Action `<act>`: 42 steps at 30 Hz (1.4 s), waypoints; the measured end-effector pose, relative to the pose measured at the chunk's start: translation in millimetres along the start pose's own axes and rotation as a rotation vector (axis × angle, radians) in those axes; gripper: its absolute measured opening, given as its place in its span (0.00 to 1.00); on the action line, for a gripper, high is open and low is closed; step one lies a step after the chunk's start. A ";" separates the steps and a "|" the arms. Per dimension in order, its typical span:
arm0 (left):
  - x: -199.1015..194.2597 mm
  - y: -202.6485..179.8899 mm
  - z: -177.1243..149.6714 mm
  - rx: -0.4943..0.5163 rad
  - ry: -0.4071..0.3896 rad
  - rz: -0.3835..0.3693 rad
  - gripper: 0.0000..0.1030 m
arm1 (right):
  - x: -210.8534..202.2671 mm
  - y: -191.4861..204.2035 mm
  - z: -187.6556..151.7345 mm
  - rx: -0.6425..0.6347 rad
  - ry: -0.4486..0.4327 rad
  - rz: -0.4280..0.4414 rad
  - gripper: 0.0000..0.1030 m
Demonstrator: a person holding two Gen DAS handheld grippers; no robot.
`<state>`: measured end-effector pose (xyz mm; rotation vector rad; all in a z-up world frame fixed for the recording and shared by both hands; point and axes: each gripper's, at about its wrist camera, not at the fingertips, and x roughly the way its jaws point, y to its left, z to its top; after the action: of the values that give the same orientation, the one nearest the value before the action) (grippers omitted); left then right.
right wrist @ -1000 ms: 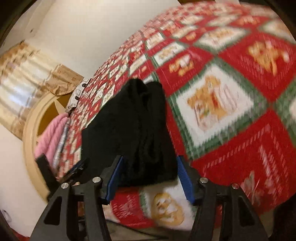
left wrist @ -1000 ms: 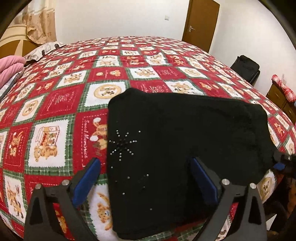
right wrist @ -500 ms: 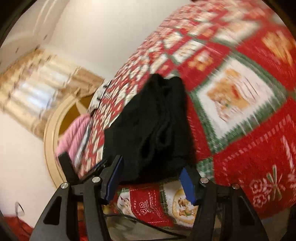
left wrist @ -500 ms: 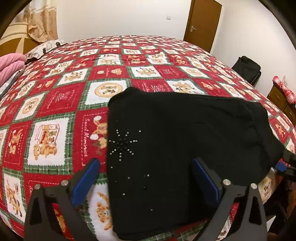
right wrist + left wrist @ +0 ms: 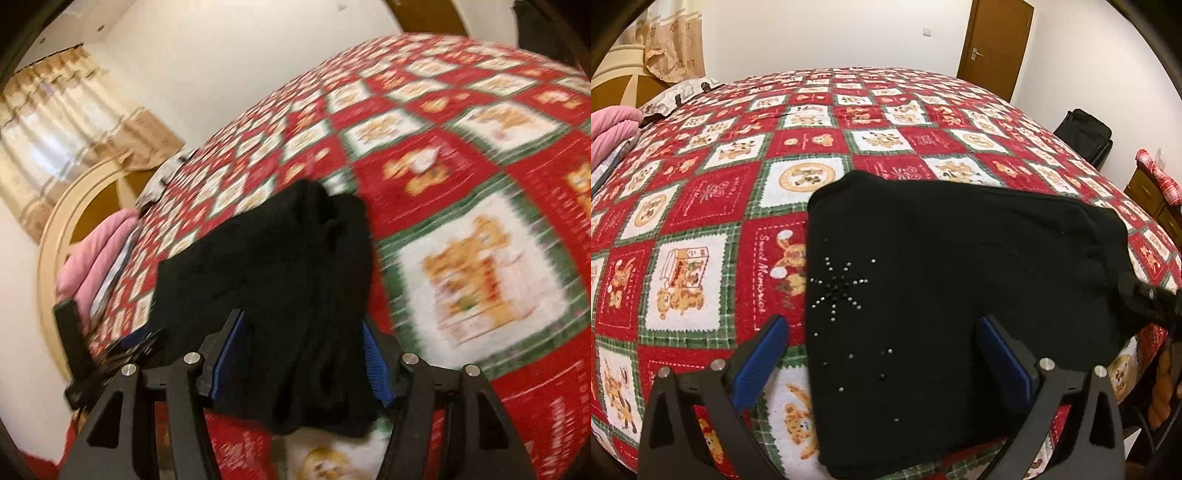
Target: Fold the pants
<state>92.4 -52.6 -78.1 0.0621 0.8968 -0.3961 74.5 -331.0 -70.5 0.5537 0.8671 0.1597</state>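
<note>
On the patterned bedspread (image 5: 713,206) the black pants (image 5: 945,280) lie folded with their long axis across the left gripper (image 5: 882,358), whose jaws hover open over one end, while the right gripper (image 5: 301,363) straddles the other end, open, apparently not pinching.

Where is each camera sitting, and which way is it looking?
Left wrist: sits on the left gripper, looking down across the bed toward the door; its open jaws frame the black pants on the bear quilt.
Right wrist: sits on the right gripper, looking along the bed toward the headboard and curtain; open jaws straddle the pants' end, blurred.
Shared: pants, quilt, pink blanket, and each view catches the other gripper.
</note>
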 end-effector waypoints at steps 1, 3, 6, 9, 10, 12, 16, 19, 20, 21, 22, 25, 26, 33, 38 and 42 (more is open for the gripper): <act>0.0 0.0 0.0 0.000 0.000 -0.001 1.00 | 1.6 1.6 -1.9 -0.001 0.017 0.013 0.60; 0.1 0.5 0.1 0.005 -0.001 -0.002 1.00 | 5.5 5.6 -4.4 -0.019 0.029 0.010 0.55; -5.5 4.5 2.9 0.005 -0.008 -0.023 0.98 | 9.4 4.9 -6.3 -0.052 0.038 -0.030 0.36; -28.2 18.5 9.1 0.002 -0.089 -0.018 0.97 | 5.0 -0.4 -6.9 -0.039 0.026 -0.016 0.34; -38.7 27.3 11.7 -0.007 -0.125 -0.013 0.97 | 4.8 1.5 -7.6 -0.052 0.023 -0.025 0.34; -49.1 42.5 15.8 -0.033 -0.153 0.002 0.98 | 3.9 7.0 -5.0 -0.076 0.016 -0.048 0.34; -38.1 63.1 17.5 -0.107 -0.089 -0.036 0.96 | 1.3 13.2 -4.5 -0.108 0.003 -0.076 0.34; -19.2 54.6 12.0 -0.121 -0.015 -0.108 0.84 | 0.5 11.7 -4.4 -0.084 0.008 -0.062 0.34; -15.2 50.7 9.0 -0.112 0.001 -0.115 0.80 | 0.7 11.5 -4.7 -0.082 0.008 -0.061 0.34; -8.8 46.0 5.6 -0.104 0.026 -0.114 0.78 | 0.7 12.4 -5.0 -0.086 0.007 -0.061 0.34; -5.8 42.6 2.8 -0.099 0.030 -0.103 0.78 | 0.2 12.2 -5.6 -0.090 0.007 -0.062 0.34; -9.3 35.9 -3.9 -0.120 0.028 -0.143 0.78 | 2.0 11.4 -5.9 -0.090 0.008 -0.063 0.34; -11.0 36.6 -5.8 -0.145 0.033 -0.179 0.78 | 2.3 10.7 -6.0 -0.087 0.010 -0.061 0.34; -14.7 37.9 -10.8 -0.203 0.049 -0.256 0.30 | 3.8 5.8 -5.8 -0.065 0.014 -0.047 0.34; -8.5 48.7 -9.8 -0.299 0.069 -0.344 0.19 | 5.3 7.0 -6.7 -0.082 0.017 -0.068 0.34; -17.9 33.9 -2.1 -0.234 0.032 -0.309 0.16 | -0.8 19.9 -1.1 -0.120 0.017 -0.099 0.32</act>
<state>93.1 -15.2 -69.4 -0.2888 0.9821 -0.5756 74.8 -314.0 -60.1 0.3977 0.8933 0.1257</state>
